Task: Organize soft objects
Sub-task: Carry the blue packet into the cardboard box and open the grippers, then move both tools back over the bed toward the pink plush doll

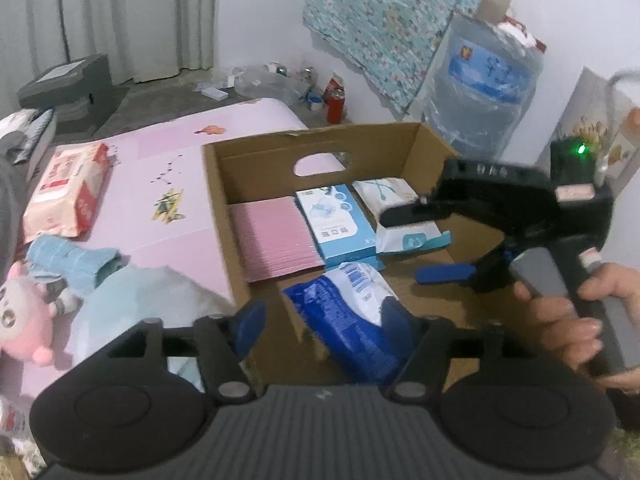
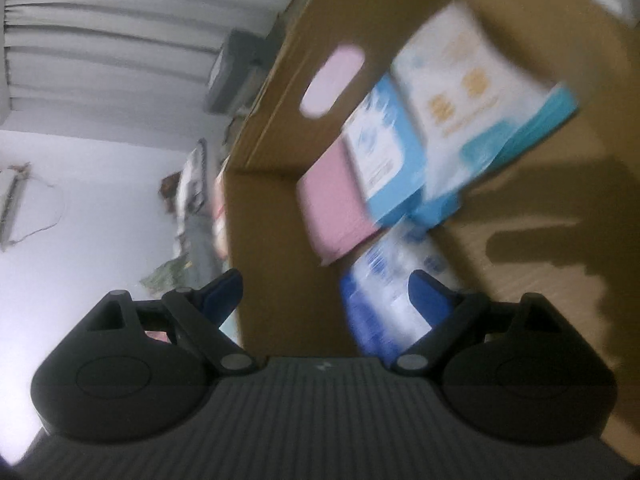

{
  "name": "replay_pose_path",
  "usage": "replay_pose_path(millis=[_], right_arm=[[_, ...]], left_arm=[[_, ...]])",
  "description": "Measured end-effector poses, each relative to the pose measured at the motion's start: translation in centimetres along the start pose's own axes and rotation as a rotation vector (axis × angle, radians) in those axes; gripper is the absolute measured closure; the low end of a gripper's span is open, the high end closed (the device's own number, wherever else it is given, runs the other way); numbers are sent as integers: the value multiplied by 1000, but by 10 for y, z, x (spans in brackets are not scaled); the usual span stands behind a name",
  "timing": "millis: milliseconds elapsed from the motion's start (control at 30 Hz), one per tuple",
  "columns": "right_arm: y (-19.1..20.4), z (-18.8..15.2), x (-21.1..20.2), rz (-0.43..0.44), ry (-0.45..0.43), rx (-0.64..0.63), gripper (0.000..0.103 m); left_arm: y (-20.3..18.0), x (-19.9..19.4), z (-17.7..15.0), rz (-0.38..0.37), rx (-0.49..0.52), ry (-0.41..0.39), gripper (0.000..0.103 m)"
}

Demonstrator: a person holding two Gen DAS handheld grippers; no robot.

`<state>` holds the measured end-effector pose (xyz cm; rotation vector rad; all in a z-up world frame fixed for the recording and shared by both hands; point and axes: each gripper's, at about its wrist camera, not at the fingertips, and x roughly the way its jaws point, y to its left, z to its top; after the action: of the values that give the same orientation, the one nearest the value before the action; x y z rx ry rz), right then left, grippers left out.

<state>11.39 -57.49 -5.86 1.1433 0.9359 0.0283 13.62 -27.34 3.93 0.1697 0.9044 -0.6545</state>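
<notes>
1. Already in the cardboard box (image 1: 224, 216): a flat pink pad (image 1: 276, 236) against the far wall, a light-blue tissue pack (image 1: 340, 220) beside it, and a white wipes pack with a teal edge (image 1: 404, 216) beside that. All three lie ahead of the left gripper (image 1: 324, 328), beyond its fingertips.

2. A blue-and-white soft pack (image 1: 352, 312) lies in the near part of the box, tilted. It sits between the left gripper's spread jaws, against the right-hand blue fingertip (image 1: 396, 320). The other fingertip stands off to the left, outside the box's near corner. I judge this pack as just let go, not gripped, though the right fingertip may be touching it.

3. The right gripper (image 1: 424, 240) hangs over the box, ahead and to the right of the left one, a hand (image 1: 572, 320) on its handle. Its jaws are spread wide with nothing between them. In its own blurred view the same blue-and-white pack (image 2: 384, 304) lies just by its right-hand fingertip.

4. Left to do, all outside the box on the pink mat (image 1: 160, 168), to the left of the left gripper: a red-and-white wipes pack (image 1: 64, 196) farthest off, a folded blue towel (image 1: 76, 264), a pale blue cloth (image 1: 152, 300) just left of the left fingertip, and a pink plush toy (image 1: 20, 316) at the frame's edge.

5. Judgement: roughly half done, four items boxed and four waiting. The blue-and-white pack may want straightening.
</notes>
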Motion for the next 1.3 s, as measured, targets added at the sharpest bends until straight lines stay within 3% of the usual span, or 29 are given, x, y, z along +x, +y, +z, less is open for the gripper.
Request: replay_pose_path(millis=[167,400,567,800,967,1167,1300], right_arm=[[-10,-8,28,-75,67,48,12],[21,-29,72,-53,117,-2,12],[46,-39,83,-110,99,-74,5],[49,-39,57,-129,49,-113,6],[72,-49,20,-120,14,-207,6],[123,-78,-7,-36,16,-336,6],[166,-108,-1,53,73,-431,6]], left_arm=[[22,-25,-16,20,-59,-29,27],[59,-57,-44,76,-127,-43,27],[87,-75,-63,118,-191,-49,26],[124,-108,-97,174,-261,-91,24],[147,-133,-126,228,-311,-136,24],[170,-157,-162,276,-393,-198,24],[174,-160,-175,322,-401,-232,24]])
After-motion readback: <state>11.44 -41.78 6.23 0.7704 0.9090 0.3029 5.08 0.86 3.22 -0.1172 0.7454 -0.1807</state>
